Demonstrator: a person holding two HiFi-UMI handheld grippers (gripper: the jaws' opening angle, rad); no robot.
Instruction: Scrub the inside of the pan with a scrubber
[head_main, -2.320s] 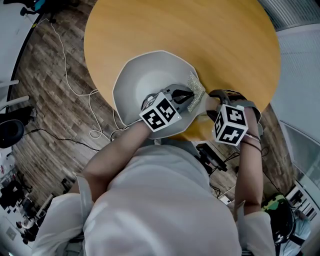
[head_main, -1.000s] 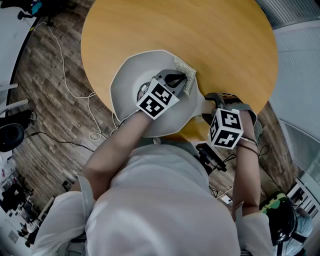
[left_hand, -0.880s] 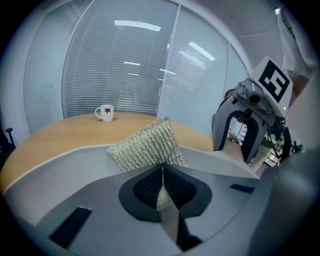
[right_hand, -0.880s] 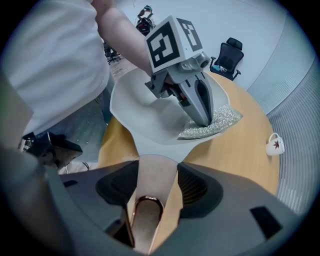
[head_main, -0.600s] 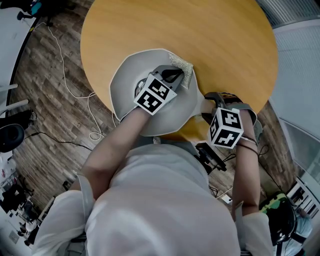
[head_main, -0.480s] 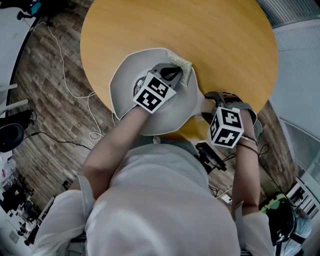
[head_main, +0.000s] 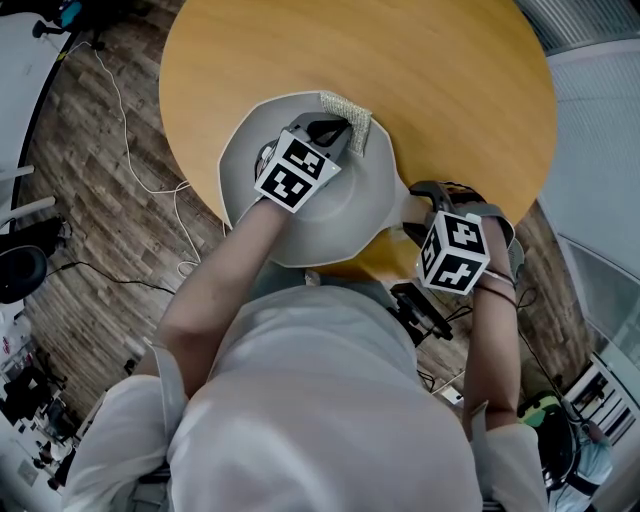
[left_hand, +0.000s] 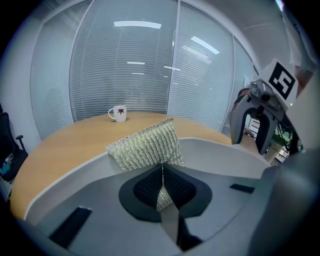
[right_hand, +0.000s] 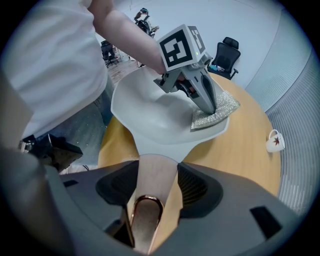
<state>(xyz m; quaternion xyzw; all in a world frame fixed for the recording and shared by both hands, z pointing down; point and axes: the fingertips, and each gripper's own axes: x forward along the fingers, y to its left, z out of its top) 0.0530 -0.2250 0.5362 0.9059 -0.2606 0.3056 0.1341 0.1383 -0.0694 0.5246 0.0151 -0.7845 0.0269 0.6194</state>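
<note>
The pan (head_main: 335, 215), pale grey with an angular rim, sits on the near part of the round wooden table (head_main: 450, 90), on the side closest to me, its near rim reaching past the table's edge. The scrubber (head_main: 347, 118), a flat pad of silvery-green mesh, stands against the pan's far rim, its upper half rising above the rim. My left gripper (head_main: 338, 128) is clamped on the scrubber's lower edge; in the left gripper view the jaws meet on the mesh with no gap showing. It reaches in over the pan's hollow from my side.

The pan's handle (right_hand: 156, 170) points toward me and to the right. My right gripper (right_hand: 151, 192) has its jaws closed on that handle, with the copper-coloured loop at the handle's end lying between them.

Well apart from the pan, a white mug (right_hand: 274, 141) with a red mark stands upright near the table's far edge. Beyond it are blinds behind glass. A white cable (head_main: 150, 170) trails across the wooden floor (head_main: 90, 200) on my left.
</note>
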